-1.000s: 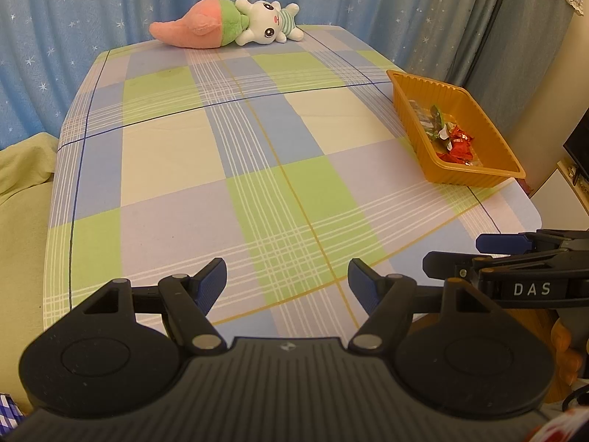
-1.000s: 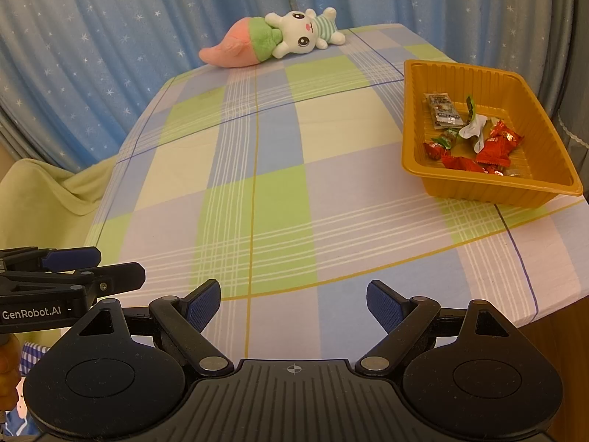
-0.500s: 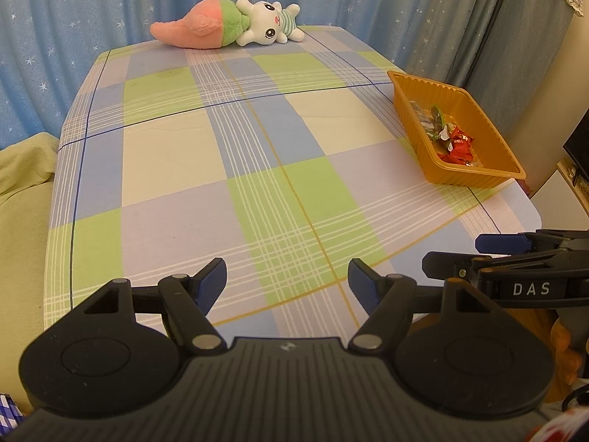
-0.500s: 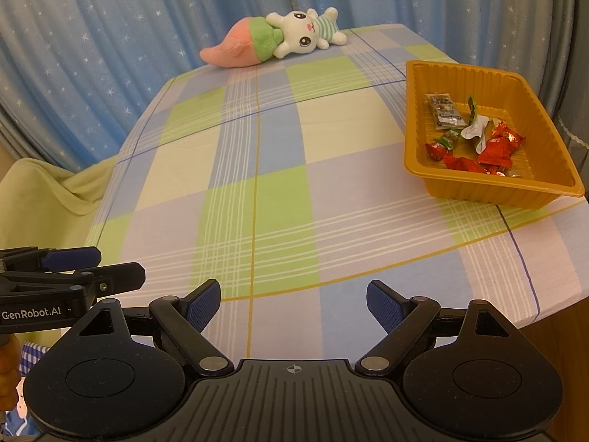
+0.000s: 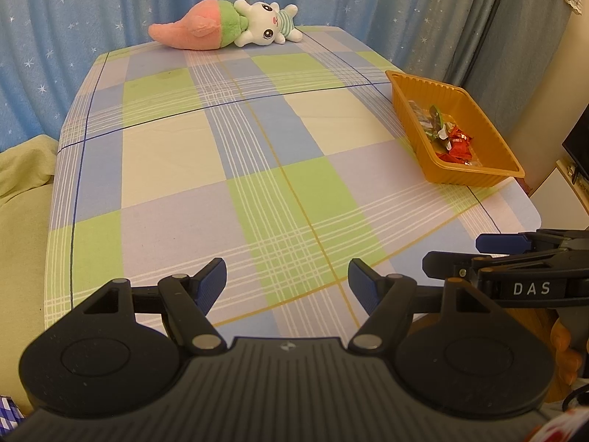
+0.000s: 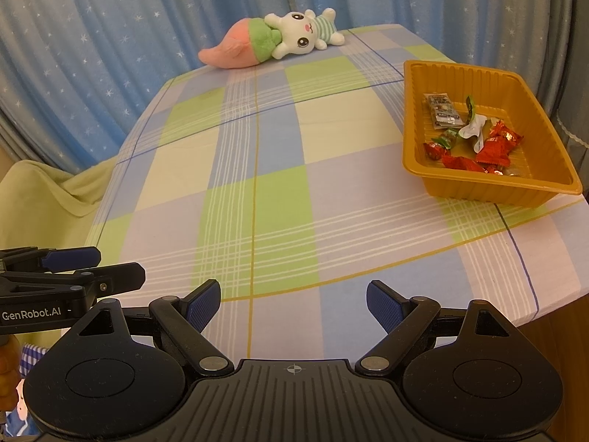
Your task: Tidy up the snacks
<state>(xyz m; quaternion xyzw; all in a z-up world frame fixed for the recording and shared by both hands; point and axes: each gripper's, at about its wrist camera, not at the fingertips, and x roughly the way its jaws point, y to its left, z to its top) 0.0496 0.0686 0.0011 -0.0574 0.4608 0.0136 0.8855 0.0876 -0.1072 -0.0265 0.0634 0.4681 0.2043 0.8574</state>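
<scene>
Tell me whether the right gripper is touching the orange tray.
Apart. The right wrist view shows the right gripper open and empty, with bare tablecloth between it and the orange tray.

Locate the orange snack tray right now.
In both wrist views the orange tray sits at the table's right edge, snacks inside, nearer than the plush toy.

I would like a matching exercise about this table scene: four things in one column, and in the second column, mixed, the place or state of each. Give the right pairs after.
Things:
1. plush rabbit toy
2. orange tray
3. red-wrapped candies
4. left gripper

Places or states:
a. jaws open, nothing between them
b. lying inside the tray
c. at the right edge of the checked tablecloth
d. lying at the far end, by the blue curtain

Pairs: 1-d, 2-c, 3-b, 4-a
</scene>
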